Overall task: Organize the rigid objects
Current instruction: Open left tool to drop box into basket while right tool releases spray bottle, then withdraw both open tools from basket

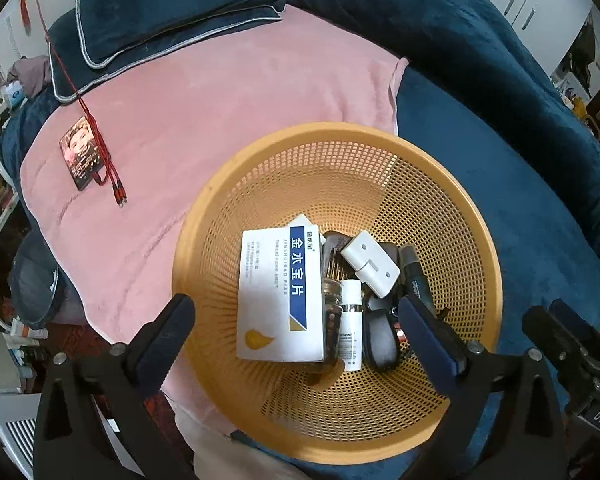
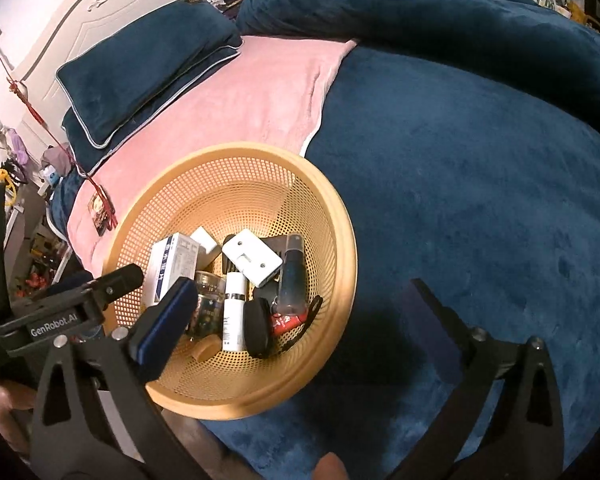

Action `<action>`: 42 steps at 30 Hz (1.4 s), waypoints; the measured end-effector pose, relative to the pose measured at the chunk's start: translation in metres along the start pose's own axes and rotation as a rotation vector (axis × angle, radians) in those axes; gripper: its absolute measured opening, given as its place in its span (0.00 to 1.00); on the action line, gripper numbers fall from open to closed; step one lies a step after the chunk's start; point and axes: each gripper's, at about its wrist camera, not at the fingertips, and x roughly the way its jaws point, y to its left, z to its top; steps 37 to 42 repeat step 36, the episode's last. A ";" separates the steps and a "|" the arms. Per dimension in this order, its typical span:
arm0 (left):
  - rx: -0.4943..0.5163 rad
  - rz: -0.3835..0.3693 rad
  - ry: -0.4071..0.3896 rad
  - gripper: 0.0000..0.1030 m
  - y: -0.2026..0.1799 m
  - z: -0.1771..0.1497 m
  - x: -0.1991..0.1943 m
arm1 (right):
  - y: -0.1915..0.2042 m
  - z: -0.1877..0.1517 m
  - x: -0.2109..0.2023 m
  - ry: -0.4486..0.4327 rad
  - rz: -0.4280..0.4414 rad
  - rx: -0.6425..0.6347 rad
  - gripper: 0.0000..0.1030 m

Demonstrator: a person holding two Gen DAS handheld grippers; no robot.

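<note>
Nothing is being held by the left gripper (image 1: 296,336) or right gripper (image 2: 300,320), jaws wide. Boxes and bottles are lying inside the orange perforated plastic basket (image 1: 380,184); only the dark rectangular card (image 1: 82,156) is being left on the bed beyond.

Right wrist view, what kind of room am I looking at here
Most likely a bedroom. A carved white headboard stands behind stacked dark blue pillows, and a pink blanket and a blue plush cover are spread over the bed, where a yellow mesh basket of small items sits.
</note>
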 end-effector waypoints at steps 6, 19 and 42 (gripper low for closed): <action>-0.022 0.018 -0.027 0.99 0.001 -0.007 -0.003 | -0.002 -0.003 0.000 -0.004 -0.011 0.007 1.00; -0.012 0.042 -0.035 0.98 -0.011 -0.017 -0.006 | -0.001 -0.009 -0.006 -0.030 -0.017 -0.009 1.00; 0.008 0.047 -0.103 0.98 -0.039 -0.038 -0.037 | -0.013 -0.031 -0.039 -0.048 -0.001 -0.010 1.00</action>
